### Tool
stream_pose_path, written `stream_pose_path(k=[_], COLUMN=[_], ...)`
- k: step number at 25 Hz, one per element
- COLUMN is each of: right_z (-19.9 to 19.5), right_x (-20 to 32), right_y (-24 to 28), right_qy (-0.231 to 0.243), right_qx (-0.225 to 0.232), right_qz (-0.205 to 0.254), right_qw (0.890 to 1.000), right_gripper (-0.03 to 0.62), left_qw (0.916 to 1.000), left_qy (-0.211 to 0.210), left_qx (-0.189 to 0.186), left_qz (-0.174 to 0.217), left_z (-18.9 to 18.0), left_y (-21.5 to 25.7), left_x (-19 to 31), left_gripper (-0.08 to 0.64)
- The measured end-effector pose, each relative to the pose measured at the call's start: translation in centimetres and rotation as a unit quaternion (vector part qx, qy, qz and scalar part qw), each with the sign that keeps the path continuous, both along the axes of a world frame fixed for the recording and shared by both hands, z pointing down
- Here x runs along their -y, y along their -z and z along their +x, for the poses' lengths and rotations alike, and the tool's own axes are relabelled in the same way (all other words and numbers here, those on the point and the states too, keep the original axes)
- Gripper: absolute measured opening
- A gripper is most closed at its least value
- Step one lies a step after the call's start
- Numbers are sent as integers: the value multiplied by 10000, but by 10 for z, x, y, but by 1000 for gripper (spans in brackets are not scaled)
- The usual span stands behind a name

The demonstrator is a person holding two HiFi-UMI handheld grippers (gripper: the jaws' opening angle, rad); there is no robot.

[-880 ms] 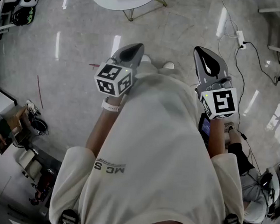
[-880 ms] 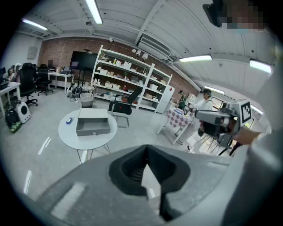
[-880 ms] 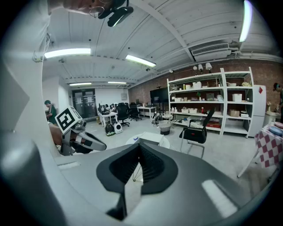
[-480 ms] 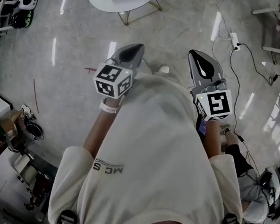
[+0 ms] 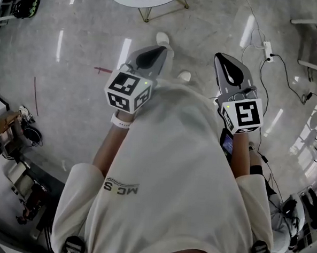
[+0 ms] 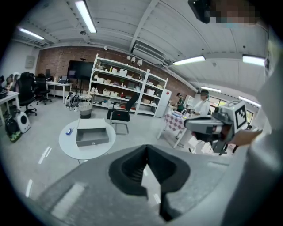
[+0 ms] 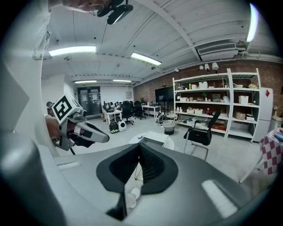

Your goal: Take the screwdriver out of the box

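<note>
head view: left gripper [image 5: 156,53] and right gripper [image 5: 225,62] are both closed and empty, held over the floor. the round table [image 5: 155,3] is ahead, well apart.
left gripper view: the grey box [image 6: 91,137] sits mid-tabletop. the screwdriver inside it is not visible. i judge it best to walk close and look in from above before opening the jaws.
right gripper view: a chair [image 7: 199,134] stands near the table's far edge, and the near side looks free.

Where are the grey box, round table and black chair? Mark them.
grey box [image 6: 91,141]: left gripper view, front wall.
round table [image 6: 86,153]: left gripper view, near rim.
black chair [image 6: 118,115]: left gripper view, seat.
</note>
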State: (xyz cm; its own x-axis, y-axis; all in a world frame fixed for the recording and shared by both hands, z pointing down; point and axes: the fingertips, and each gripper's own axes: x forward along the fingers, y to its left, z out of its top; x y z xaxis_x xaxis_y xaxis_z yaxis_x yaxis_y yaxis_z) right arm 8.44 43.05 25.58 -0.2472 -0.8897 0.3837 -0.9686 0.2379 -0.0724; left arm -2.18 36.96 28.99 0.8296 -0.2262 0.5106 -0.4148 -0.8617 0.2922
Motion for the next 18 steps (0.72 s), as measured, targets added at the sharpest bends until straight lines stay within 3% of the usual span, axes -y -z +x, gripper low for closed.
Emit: stream_pose_path(k=[5, 18], right_z=[-3, -2], right_x=[60, 283], right_y=[-9, -43], right_qy=[220, 889], right_qx=[-7, -160], right_qz=[-120, -831], right_qw=[9997, 9924], right_gripper=[1, 5], left_qw=[9998, 9995], left_qy=[201, 177], left_qx=[-5, 191], left_qz=[-88, -187], left_z=[-6, 7], left_y=[-9, -31], left_x=[53, 271], left_gripper=[-1, 0])
